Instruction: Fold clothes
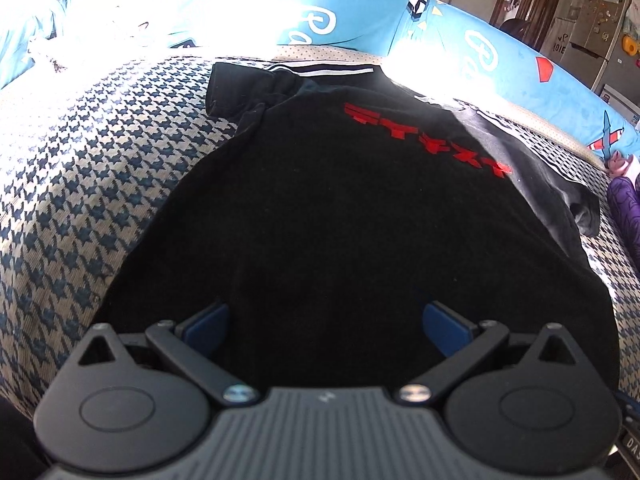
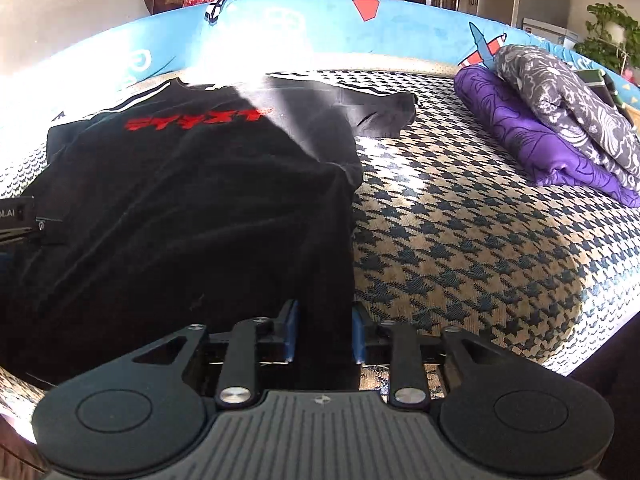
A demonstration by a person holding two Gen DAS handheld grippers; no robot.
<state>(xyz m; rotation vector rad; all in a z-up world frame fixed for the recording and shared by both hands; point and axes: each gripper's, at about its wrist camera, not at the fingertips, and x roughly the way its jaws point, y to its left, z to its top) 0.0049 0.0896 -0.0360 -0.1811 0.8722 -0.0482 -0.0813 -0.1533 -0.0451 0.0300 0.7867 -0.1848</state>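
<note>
A black T-shirt [image 1: 320,208] with red lettering [image 1: 428,140] lies spread flat on a houndstooth cover, collar far, hem near. It also shows in the right wrist view [image 2: 180,208]. My left gripper [image 1: 326,320] is open, its blue pads wide apart over the shirt's near hem. My right gripper [image 2: 324,332] has its blue pads close together on the shirt's near right hem edge, with black cloth between them. The left gripper's body shows at the left edge of the right wrist view [image 2: 16,216].
The houndstooth cover [image 2: 460,220] stretches right of the shirt. Folded purple and grey patterned bedding [image 2: 560,120] is stacked at the far right. A blue printed backrest [image 1: 360,12] runs along the far side. A fridge [image 1: 592,28] stands beyond.
</note>
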